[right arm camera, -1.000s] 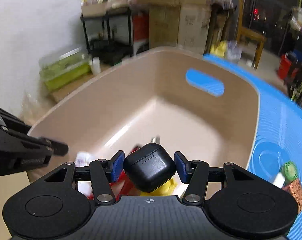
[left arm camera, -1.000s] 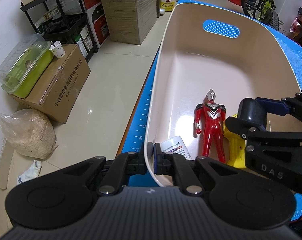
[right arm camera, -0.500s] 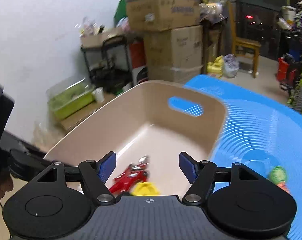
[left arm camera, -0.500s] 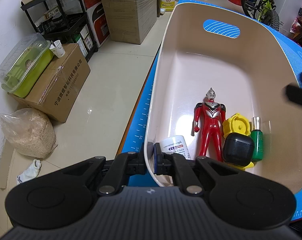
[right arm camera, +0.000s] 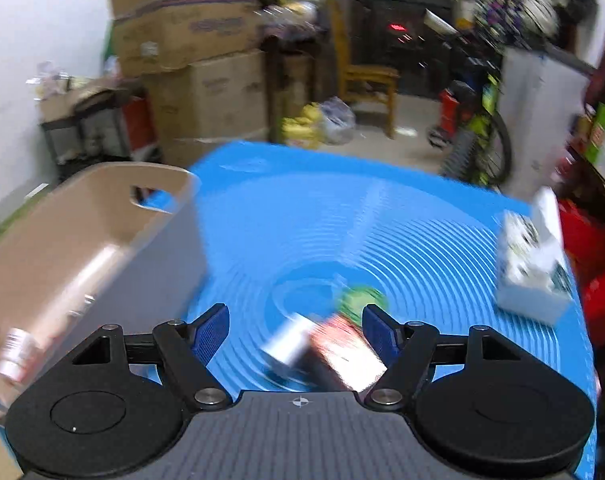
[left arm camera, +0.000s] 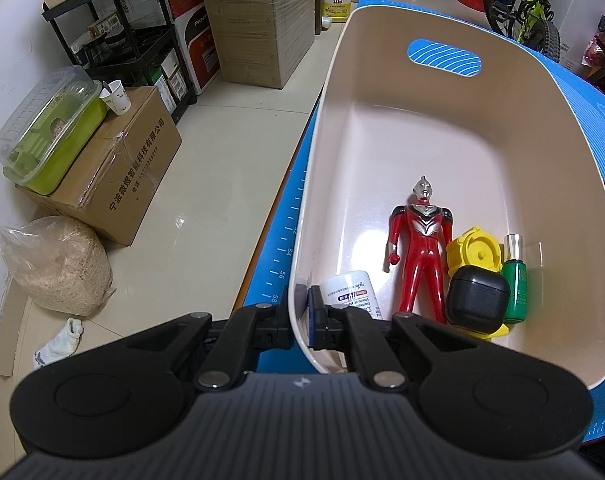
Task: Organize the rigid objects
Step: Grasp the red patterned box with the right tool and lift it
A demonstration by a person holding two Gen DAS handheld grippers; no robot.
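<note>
Moved since one second ago: black earbud case, then pinched in the right gripper above the bin, now lies in the beige plastic bin; the right gripper has swung away over the blue mat.

Right gripper: jaws spread wide, nothing between them. Beyond its tips at 12 o'clock, blurred by motion, a silver cylinder, a reddish packet and a green round item lie close together on the mat. White carton at 2 o'clock near the mat edge. Bin at 9 o'clock.

Left gripper: closed on the bin's near rim, one finger outside the wall, one inside.

Bin contents, left wrist view, near end:
- white labelled bottle, lying beside the inner finger.
- red and silver action figure, on its back, head toward 12 o'clock.
- yellow round toy, at the figure's 3 o'clock, touching it.
- black earbud case, resting on the yellow toy's near part.
- green bottle with silver cap, just beside the case at 3 o'clock.
</note>
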